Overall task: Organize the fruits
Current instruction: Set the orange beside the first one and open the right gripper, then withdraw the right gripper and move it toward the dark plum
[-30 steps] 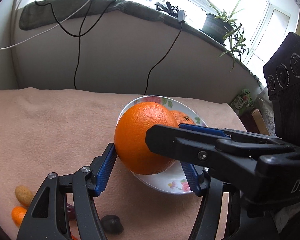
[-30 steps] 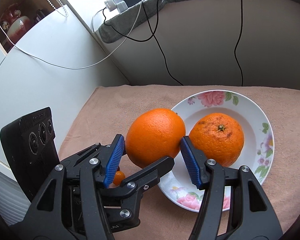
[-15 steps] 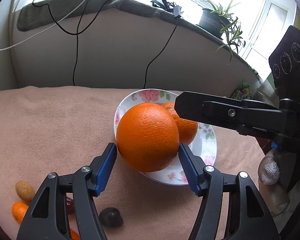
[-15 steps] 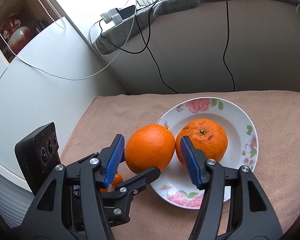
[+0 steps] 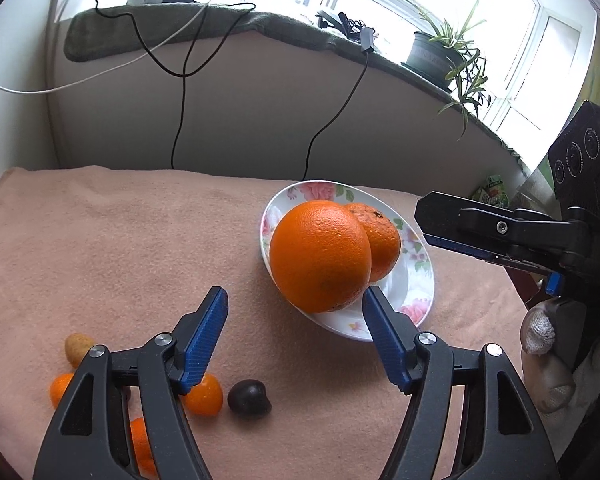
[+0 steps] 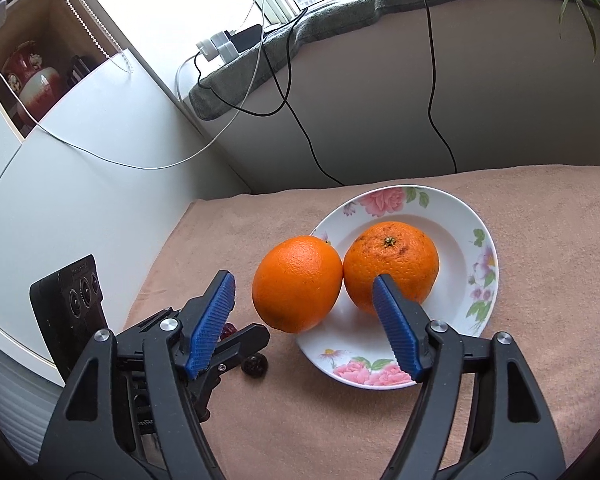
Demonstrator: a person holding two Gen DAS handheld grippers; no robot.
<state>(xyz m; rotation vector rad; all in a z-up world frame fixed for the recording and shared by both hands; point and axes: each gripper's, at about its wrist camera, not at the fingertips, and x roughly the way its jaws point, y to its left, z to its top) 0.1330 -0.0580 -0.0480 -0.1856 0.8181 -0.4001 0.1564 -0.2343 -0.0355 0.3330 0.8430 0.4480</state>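
Small stuff litters the peach cloth (image 5: pixel 120 240) down by my left gripper (image 5: pixel 296 312): a yellowish fruit (image 5: pixel 77 349), a few little tangerines (image 5: pixel 204 398) and a dark plum-like fruit (image 5: pixel 249 397), all well short of the flowered plate (image 6: pixel 476 248). Black cables (image 5: pixel 180 112) dangle over the wall behind, and a potted plant (image 5: pixel 440 52) sits on the sill. My right gripper (image 6: pixel 304 296) juts in from the side in the left view, close beside the plate. Both sets of jaws have just been opening, and both stand apart with nothing pinched; the big orange (image 6: pixel 298 284) sits just past the blue pads (image 6: pixel 214 320), free of them. It rests on the plate's near-left rim, hanging partly over the cloth and touching the second orange (image 6: pixel 392 264), which sits in the middle of the plate with its stem end up. The big one is smooth, bright and slightly egg-shaped, its longer side tilted up toward the rim.
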